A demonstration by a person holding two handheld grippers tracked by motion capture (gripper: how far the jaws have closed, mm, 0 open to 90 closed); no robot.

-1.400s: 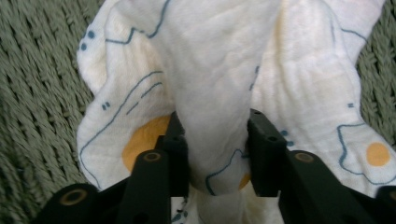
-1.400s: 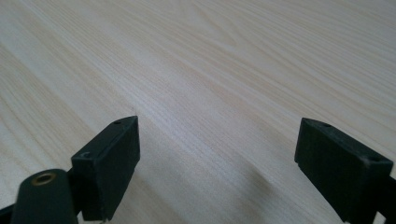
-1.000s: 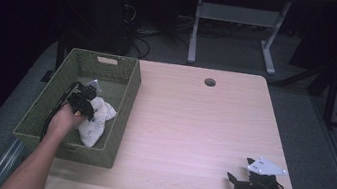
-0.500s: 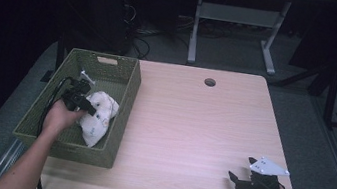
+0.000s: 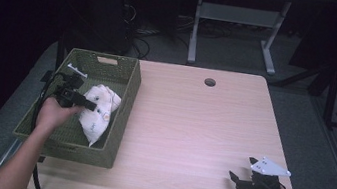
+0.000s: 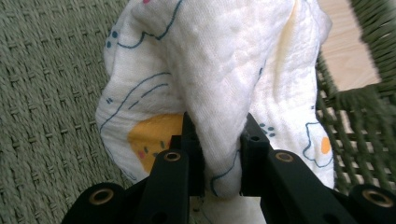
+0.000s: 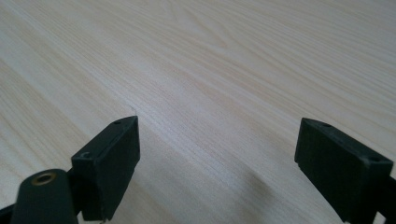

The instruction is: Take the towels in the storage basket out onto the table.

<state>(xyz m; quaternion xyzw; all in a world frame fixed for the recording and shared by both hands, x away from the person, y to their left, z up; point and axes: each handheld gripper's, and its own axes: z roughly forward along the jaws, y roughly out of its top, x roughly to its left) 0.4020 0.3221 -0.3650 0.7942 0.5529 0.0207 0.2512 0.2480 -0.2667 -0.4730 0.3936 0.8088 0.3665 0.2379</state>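
- Your left gripper (image 5: 85, 104) reaches into the green basket (image 5: 120, 117) at the frame's left, jaws pinching a fold of the printed white cloth (image 6: 210, 79).
- Your right gripper (image 5: 239, 182) rests low at lower right on the table (image 5: 192, 123), jaws spread wide.
- The cloth's lower end is cut off in the left gripper view.

- You are working at a pale wood-grain table (image 5: 211, 131) with a round cable hole (image 5: 209, 82) near its far edge.
- Grey carpet (image 5: 300, 109) is lying around it.
- A white-framed stand (image 5: 236, 18) and loose cables (image 5: 141, 40) are sitting beyond, fading into dim darkness.
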